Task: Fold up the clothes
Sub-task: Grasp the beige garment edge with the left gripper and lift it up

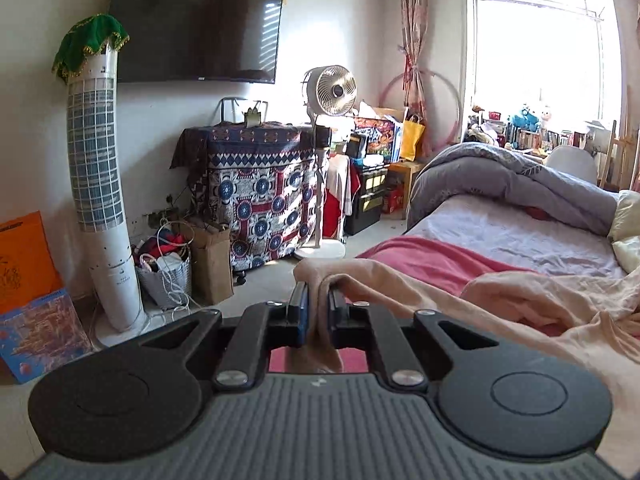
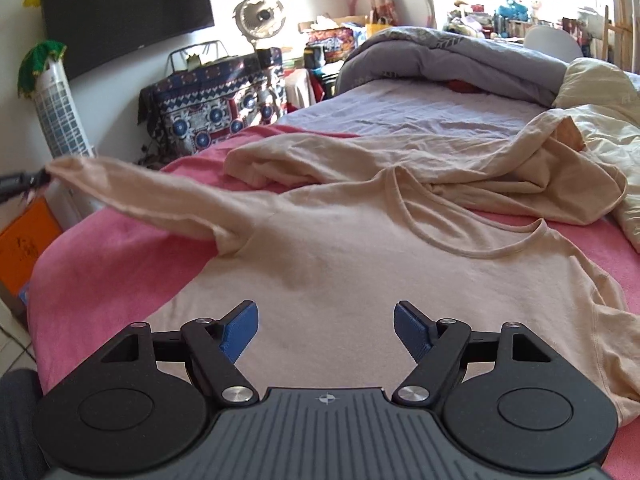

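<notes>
A beige long-sleeved shirt (image 2: 340, 248) lies spread on a pink blanket (image 2: 112, 272) on the bed, neckline toward the far right. Its left sleeve (image 2: 152, 196) is stretched up and out over the bed's left edge. My left gripper (image 1: 318, 300) is shut on the end of that sleeve (image 1: 320, 280), and the cloth hangs down between the pads. The right wrist view shows the same gripper (image 2: 24, 180) at the far left edge. My right gripper (image 2: 326, 328) hovers over the shirt's lower body, open, with nothing between its blue pads (image 2: 240, 330).
A grey duvet (image 2: 440, 60) is heaped at the bed's far end, with cream bedding (image 2: 600, 120) at the right. Left of the bed stand a white tower fan (image 1: 102, 200), a cabinet under patterned cloth (image 1: 256, 192), a pedestal fan (image 1: 334, 92) and an orange box (image 1: 24, 260).
</notes>
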A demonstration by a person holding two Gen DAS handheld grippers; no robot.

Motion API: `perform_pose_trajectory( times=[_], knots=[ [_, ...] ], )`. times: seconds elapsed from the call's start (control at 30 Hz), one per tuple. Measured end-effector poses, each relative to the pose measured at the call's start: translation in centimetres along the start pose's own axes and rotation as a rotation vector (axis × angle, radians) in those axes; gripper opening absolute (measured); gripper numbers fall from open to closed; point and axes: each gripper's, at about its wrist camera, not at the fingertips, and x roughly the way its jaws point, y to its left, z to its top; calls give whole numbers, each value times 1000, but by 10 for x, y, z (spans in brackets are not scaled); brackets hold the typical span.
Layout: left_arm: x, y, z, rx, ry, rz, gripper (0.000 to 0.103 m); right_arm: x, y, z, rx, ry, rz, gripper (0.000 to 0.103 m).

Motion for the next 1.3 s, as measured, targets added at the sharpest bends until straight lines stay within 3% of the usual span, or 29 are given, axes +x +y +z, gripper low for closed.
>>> perform_pose_trajectory(
  times=[0.2, 0.3, 0.37, 0.43, 0.47, 0.53, 0.63, 0.77, 0.97, 1.07, 1.17, 1.3],
  knots=[
    [7, 29, -64, -38, 191, 13, 9, 72, -22, 67, 98, -7, -9, 72],
    [7, 33, -72, -56, 196, 6, 9, 124, -33, 97, 157, 25, -27, 69],
    [7, 33, -69, -56, 189, 2, 9, 159, -42, 108, 210, 85, -40, 55],
    [13, 32, -63, -42, 185, 0, 9, 187, -49, 112, 281, 158, -22, 18],
    [16, 33, -57, -37, 176, -1, 9, 195, -50, 113, 304, 170, -31, 14],
    [24, 36, -40, -51, 125, -8, 9, 191, -48, 119, 283, 107, -47, 11],
    [25, 40, -6, -113, -7, -74, 9, 167, -56, 130, 339, -44, 23, 10],
    [25, 27, 7, -92, -118, -57, 9, 154, -80, 128, 451, -166, 82, 10],
    [84, 19, -36, -29, 70, 76, 9, 208, -93, 97, 445, -32, -27, 10],
    [101, 25, -48, -65, 113, 97, 15, 214, -71, 82, 363, -86, -80, 14],
    [100, 27, -51, -74, 103, 92, 21, 207, -65, 93, 353, -63, -42, 35],
    [102, 43, -55, -154, 108, 52, 25, 187, -78, 110, 431, 2, 70, 67]
  ],
)
